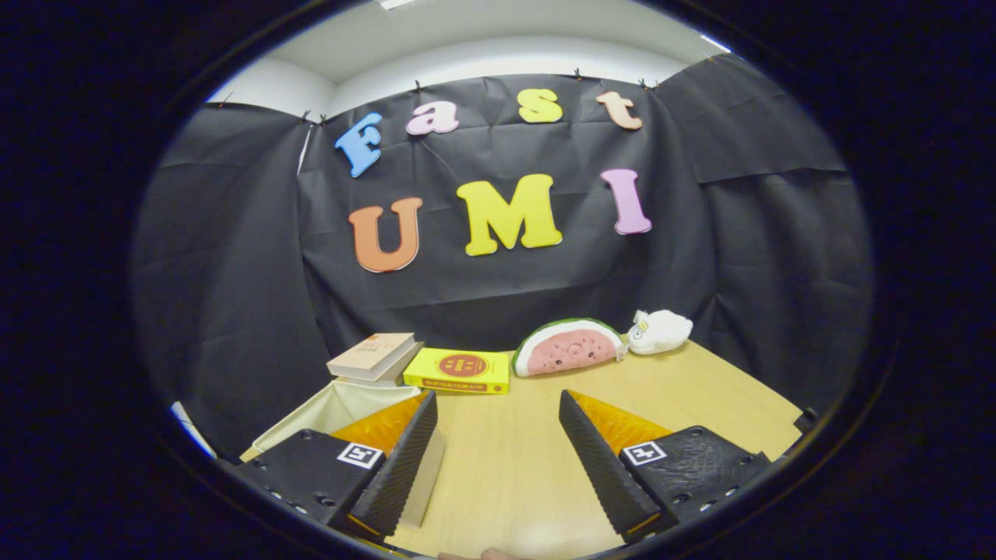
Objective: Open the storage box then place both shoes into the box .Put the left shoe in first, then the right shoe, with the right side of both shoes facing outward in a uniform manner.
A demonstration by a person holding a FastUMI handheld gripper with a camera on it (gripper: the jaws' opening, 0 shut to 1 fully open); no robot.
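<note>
Gripper view: gripper (498, 447) spread wide, gripping nothing, bare table (506, 467) between fingers. Storage box (342, 404) located ahead-left, partly behind left finger (405, 459), interior visible, apparently open-topped. Beyond: two books (459, 370), watermelon plush (568, 348), white plush (660, 331). Next move judged leftward toward box.

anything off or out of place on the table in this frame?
Nothing spilled or damaged. The tan book sits askew, overhanging the open storage box by the yellow book. Watermelon plush and white plush lie at the back. Gripper jaws open, holding nothing.
</note>
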